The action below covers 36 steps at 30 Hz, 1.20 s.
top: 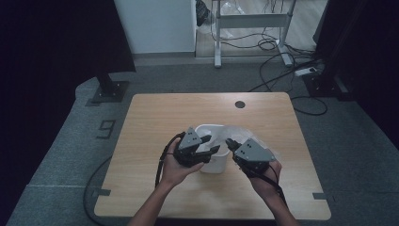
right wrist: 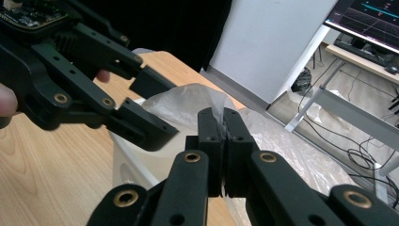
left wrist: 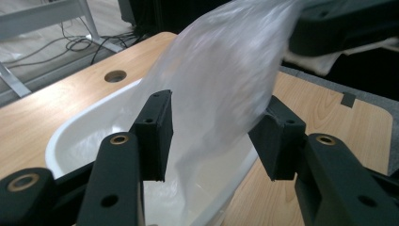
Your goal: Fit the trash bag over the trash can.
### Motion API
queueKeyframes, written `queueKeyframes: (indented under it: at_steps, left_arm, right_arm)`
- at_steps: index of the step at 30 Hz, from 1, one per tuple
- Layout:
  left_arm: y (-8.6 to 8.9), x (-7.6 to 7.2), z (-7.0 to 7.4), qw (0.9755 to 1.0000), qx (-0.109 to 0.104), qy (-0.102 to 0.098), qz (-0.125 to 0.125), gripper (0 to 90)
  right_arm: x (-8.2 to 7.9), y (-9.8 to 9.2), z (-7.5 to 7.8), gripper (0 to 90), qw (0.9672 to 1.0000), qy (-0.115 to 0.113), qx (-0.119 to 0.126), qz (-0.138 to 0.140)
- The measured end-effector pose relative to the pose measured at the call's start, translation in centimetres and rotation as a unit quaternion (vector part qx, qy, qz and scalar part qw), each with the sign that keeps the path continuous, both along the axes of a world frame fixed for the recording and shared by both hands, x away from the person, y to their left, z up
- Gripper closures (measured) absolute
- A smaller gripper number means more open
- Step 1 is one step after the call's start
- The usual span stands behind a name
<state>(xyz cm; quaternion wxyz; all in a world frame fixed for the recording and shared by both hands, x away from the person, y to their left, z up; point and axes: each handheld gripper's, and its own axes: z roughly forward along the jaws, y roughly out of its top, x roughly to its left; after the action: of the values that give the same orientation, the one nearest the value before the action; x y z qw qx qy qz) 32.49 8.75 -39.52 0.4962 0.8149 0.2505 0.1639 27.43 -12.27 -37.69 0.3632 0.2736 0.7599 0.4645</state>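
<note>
I see the white bin [top: 212, 155] at the centre of the table [top: 150, 141], with the clear plastic bag [left wrist: 221, 80] rising from it toward the upper right. My right gripper [right wrist: 222, 136] is clamped on the bag's edge. My left gripper [left wrist: 214, 136] stands half apart around the bag, its pads not pressing.
</note>
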Motion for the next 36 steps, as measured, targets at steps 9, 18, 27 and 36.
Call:
queueKeyframes:
  at_steps: [9, 18, 27, 36]
  left_arm:
    - [0.4, 0.9, -0.3, 0.9996, -0.015, 0.021, -0.008, 83.5]
    - [2.2, 2.2, -0.9, 0.9971, -0.044, 0.049, 0.037, 86.7]
    - [3.3, 2.4, -1.2, 0.9951, -0.065, 0.064, 0.039, 84.7]
    - [3.7, 1.4, -0.8, 0.9947, -0.079, 0.05, 0.043, 40.0]
  right_arm:
    - [-0.4, 0.4, -0.1, 77.4, 0.9999, -0.001, 0.004, 0.014]
    - [-4.2, -1.3, 0.8, 53.6, 0.9979, -0.046, 0.046, -0.001]
    - [-6.2, -3.6, -0.1, 52.0, 0.9966, -0.047, 0.068, 0.0]
    - [-3.1, -4.5, -2.0, 52.1, 0.9975, -0.003, 0.07, -0.013]
